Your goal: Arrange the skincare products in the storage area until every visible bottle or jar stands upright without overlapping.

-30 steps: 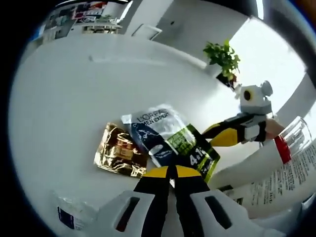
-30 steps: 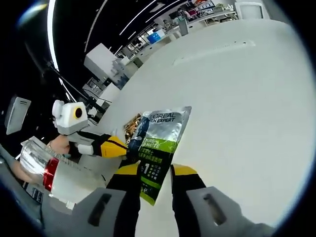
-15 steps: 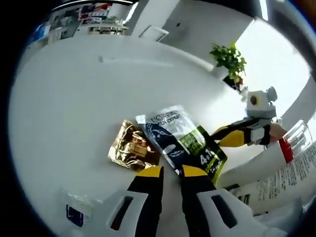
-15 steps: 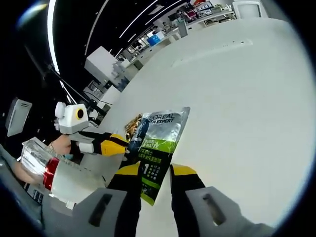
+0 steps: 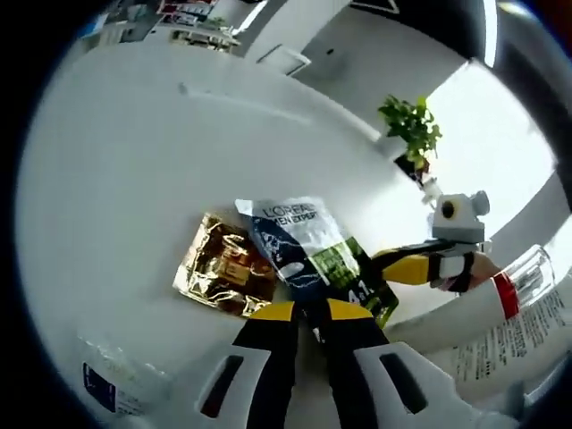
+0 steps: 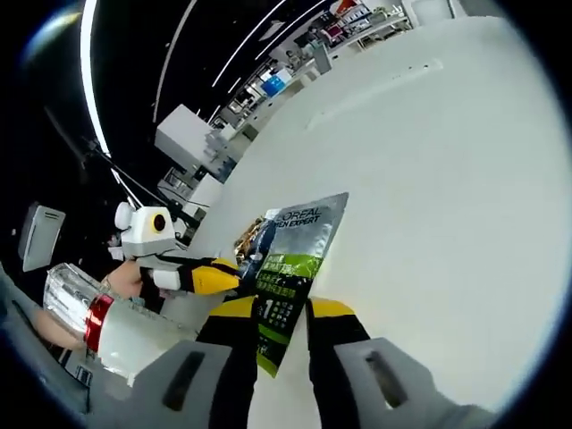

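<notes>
Sachet [image 5: 313, 259] [image 6: 288, 268]: flat foil pouch, silver/dark blue top, green band, dark lower panel. Lies flat on white tabletop [image 5: 116, 170] [image 6: 429, 179]. Long axis in left gripper view runs upper-left to lower-right; printed top end twd upper-left, far from the jaws. In right gripper view long axis runs from between the jaws up and slightly right, top end away from camera. Text read: "L'OREAL MEN EXPERT"; large "4 in 1"-type numeral on dark panel, partly legible; small print on green band not legible.

Gold packet [image 5: 222, 265] [image 6: 251, 234]: crinkled gold foil, red-brown label, text not legible. Flat on tabletop, touching sachet's left edge in left gripper view, slightly tucked under it.

Clear wrapper [image 5: 112, 386]: w/ dark blue label, flat on tabletop, apart from the others; text not legible.

Bottle [image 5: 514, 295] [image 6: 80, 317]: white body, red band, clear cap, lying on its side; dense black print on it, not legible.

Left hand-held gripper [image 5: 308, 315] [image 6: 239, 275]: jaws slightly apart, tips at sachet's edge; whether it is pinched cannot be told.

Right hand-held gripper [image 6: 277, 313] [image 5: 375, 265]: jaws either side of sachet's lower end, a gap at each side, nothing clamped.

Plant [image 5: 409, 125]: potted, at tabletop's far edge.
</notes>
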A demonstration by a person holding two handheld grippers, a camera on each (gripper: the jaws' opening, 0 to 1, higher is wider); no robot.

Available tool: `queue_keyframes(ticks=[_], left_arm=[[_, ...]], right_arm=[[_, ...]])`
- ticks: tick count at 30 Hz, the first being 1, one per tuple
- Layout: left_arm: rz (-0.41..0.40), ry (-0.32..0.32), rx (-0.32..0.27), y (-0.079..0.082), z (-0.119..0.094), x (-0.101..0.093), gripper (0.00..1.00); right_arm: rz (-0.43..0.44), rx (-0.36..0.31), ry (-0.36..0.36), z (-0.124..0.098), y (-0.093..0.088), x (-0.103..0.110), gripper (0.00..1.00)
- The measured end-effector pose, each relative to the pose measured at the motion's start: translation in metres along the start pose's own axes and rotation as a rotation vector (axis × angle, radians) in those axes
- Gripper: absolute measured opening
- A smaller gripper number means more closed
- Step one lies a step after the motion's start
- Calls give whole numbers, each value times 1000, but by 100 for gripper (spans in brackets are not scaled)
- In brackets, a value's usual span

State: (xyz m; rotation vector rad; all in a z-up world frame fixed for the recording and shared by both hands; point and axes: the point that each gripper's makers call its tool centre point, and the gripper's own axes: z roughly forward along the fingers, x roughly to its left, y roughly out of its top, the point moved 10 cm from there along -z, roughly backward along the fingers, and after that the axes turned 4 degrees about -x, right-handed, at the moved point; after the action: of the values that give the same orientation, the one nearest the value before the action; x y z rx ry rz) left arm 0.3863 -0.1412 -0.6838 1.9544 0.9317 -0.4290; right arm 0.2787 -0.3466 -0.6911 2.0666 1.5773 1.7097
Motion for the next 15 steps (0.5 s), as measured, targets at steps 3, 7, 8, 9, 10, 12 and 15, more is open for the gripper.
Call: queue_keyframes(ticks=[3,7,8,9,10,12,15], left_arm=[[-11,-2,-9,-1,2,0,4],[-2,4,-5,-1,1,-1,4],[1,6,-6,-1,1,-1,4],[0,12,-10,-1,1,0,4],[-1,14,-13,0,1,0,4],[-3,17,-15,0,-1,1,4],[6,21,-11,0,-2,1,3]], right_arm=[[56,-34,24,4,-2,-1,18],[50,-23,6,4,-2,-4,10],[43,-12,3,3,-3,-4,9],[46,-16,10,4,-3,-4,8],[71,-32,28,4,-3,-3,7],[123,-86,69,3,0,-1,4],[168,-134,128,2,4,3,1]])
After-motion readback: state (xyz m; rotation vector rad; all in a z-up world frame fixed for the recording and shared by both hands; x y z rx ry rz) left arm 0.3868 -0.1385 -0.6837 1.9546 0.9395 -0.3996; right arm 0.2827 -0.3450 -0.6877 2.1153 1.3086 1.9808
